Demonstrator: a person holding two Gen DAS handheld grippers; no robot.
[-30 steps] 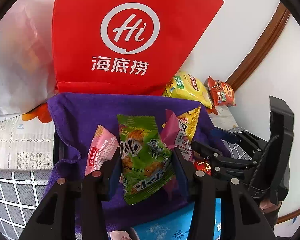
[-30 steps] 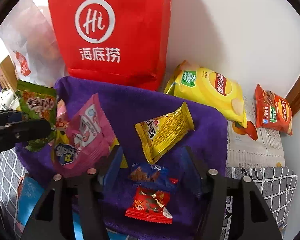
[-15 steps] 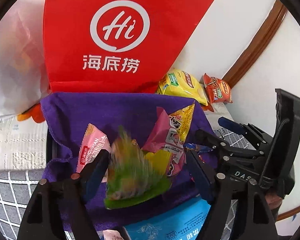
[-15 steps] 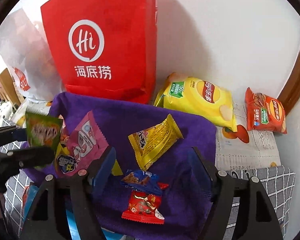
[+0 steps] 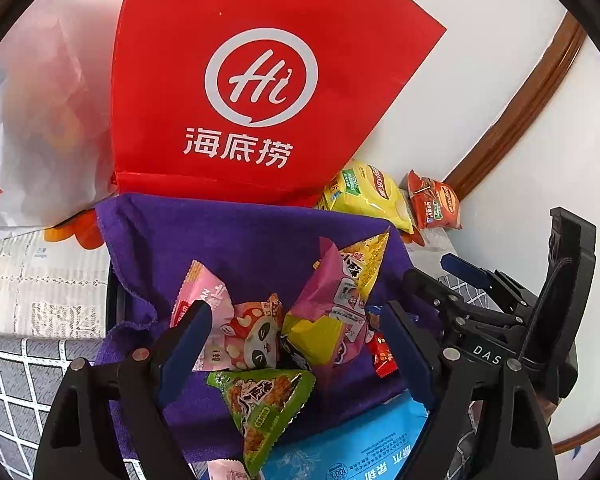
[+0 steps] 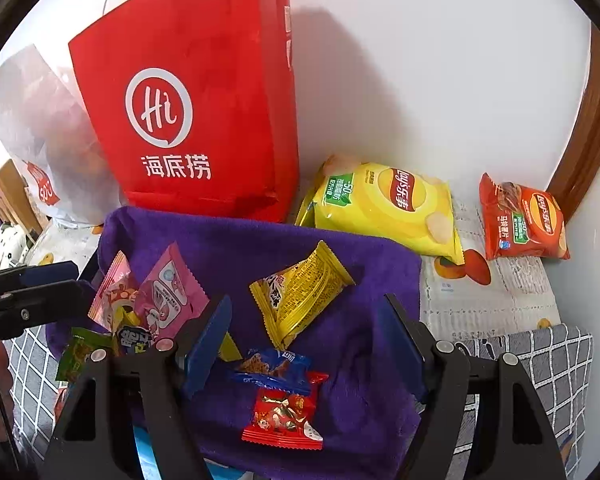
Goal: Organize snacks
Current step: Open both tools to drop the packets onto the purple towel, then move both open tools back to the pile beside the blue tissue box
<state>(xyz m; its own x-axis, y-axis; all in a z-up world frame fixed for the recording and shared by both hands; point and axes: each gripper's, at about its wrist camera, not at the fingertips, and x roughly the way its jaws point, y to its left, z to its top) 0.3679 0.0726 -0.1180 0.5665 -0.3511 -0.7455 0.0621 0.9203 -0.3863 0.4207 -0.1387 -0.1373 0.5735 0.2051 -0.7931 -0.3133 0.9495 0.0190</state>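
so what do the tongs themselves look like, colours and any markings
Both tongs share one build: black plastic frames with triangular cut-outs, silver round bolt heads at the joints, and dark blue pads lining the inner faces of the two fingers. This shows on the left tongs and the right tongs. The right one's body, seen from the left wrist view, carries white "DAS" lettering. No cables or sleeves are visible.

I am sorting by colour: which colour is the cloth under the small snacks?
Purple cloth, plain with no pattern; the right wrist view shows it best.
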